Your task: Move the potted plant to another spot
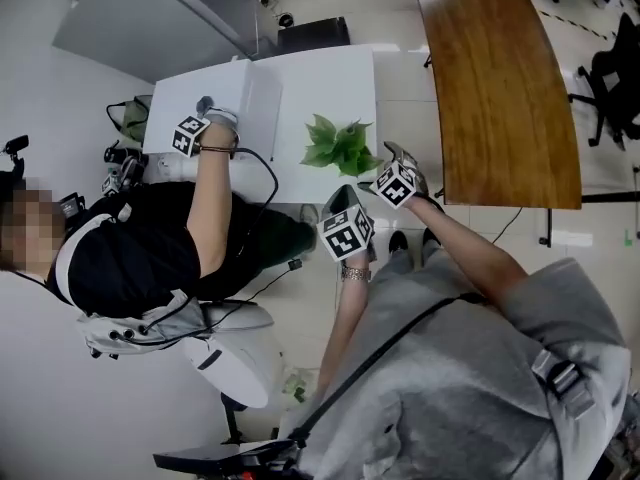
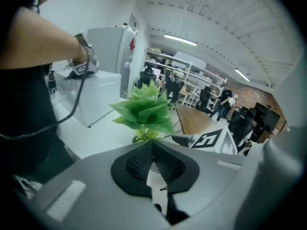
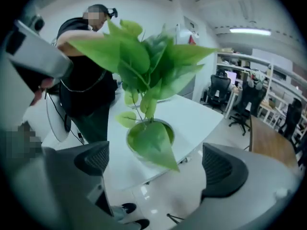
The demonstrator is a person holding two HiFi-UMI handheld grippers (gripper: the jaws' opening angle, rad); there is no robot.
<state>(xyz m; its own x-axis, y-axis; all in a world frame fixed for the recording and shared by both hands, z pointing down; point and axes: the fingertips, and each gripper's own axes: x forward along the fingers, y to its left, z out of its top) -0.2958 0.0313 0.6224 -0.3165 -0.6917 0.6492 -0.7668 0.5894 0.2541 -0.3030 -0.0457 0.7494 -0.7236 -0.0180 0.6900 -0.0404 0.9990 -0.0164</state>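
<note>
The single potted plant (image 3: 148,95) stands upright on the white table (image 3: 201,114), close to its near right edge. It has broad, glossy, pointed green leaves on thin stems, set in a round pot with a pale rim.

The right gripper (image 3: 160,164) faces it with its jaws spread wide. The pot shows in the gap between the two black, mesh-textured pads (image 3: 96,158), beyond them and clear of both. One leaf droops over the pot's near rim.

The left gripper (image 2: 152,150) hangs just to the left of the right one, off the table's near edge. Its two black pads meet in a narrow V with nothing between them.

In the head view, each of these two grippers carries a cube with square black-and-white markers. A third such cube (image 1: 190,135) sits at the wrist of a second person (image 1: 140,248) in black, on the left, whose hand reaches onto a white box (image 2: 98,95) at the table's far left.

There are two tables: the smooth white one, and a long, curved-edged wooden table (image 1: 500,78) to the right. Black office chairs stand farther off.
</note>
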